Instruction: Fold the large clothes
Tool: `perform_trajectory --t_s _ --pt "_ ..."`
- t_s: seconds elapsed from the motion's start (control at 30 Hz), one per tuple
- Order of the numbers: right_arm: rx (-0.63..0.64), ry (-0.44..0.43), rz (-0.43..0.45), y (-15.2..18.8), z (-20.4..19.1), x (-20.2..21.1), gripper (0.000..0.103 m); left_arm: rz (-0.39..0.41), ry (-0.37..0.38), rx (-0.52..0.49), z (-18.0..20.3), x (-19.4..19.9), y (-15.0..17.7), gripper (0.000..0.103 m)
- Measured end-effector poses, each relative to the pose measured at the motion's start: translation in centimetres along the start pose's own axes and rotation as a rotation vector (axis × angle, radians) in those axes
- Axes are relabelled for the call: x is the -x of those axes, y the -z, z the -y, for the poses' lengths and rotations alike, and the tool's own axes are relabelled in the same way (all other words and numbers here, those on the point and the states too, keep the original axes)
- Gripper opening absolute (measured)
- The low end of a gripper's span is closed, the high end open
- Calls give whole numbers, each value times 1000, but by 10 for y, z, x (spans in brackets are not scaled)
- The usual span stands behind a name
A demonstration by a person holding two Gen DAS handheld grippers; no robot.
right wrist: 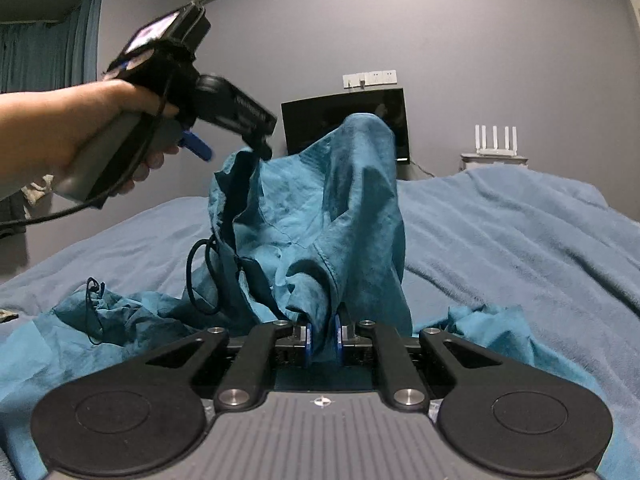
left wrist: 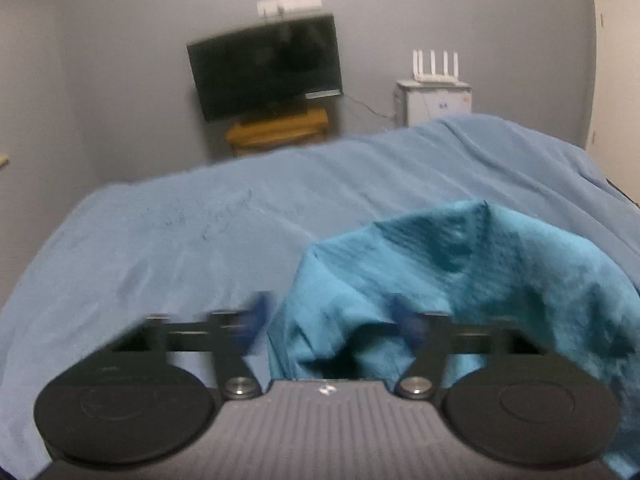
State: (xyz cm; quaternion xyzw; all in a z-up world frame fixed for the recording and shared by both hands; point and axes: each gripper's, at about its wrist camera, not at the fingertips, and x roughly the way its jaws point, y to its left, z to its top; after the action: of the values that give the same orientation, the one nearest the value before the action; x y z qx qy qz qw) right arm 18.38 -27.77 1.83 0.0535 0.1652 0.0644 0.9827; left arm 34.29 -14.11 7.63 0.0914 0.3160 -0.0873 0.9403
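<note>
Right now, right gripper (right wrist: 321,338) pinching teal garment (right wrist: 316,216) near bed (right wrist: 520,232) front edge; left gripper (left wrist: 332,320) blurred, part-spread around cloth, grip unclear; no readable writing.

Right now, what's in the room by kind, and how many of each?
Handheld grippers: 2 (left gripper, right gripper)
Teal garment: 1
Bed with its blue cover: 1
Television: 1
Router: 1
Total: 6

Dark television (left wrist: 266,66) on a wooden stand (left wrist: 278,130) — white router (left wrist: 436,66) on a white box (left wrist: 434,104) beside.
</note>
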Motion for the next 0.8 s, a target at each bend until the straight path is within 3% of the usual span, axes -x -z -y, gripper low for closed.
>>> perform_trajectory --t_s 0.03,0.07,0.27,0.37,0.5,0.6,0.67,0.73,0.8 --pt "1 0 0 0 0 3 11 -11 12 17 -4 1 2 13" --pt "2 -1 -1 0 0 4 11 2 18 30 -10 5 5 11" --pt "-26 1 -8 -4 10 8 11 49 119 122 -52 41 38 7" --pt "-60 17 -34 -4 14 8 12 85 205 181 -81 79 78 7" --pt "-132 44 -66 -4 21 15 16 68 251 153 -94 113 143 7" --pt "-151 61 -101 -3 19 21 29 -7 275 164 -100 119 189 7" --pt "-152 86 -119 -1 17 28 45 -79 286 169 -102 119 221 7" --pt "-157 118 -144 0 17 38 69 -141 284 184 -107 121 243 7" --pt "-185 136 -120 -2 20 56 74 -190 294 242 -118 127 254 7"
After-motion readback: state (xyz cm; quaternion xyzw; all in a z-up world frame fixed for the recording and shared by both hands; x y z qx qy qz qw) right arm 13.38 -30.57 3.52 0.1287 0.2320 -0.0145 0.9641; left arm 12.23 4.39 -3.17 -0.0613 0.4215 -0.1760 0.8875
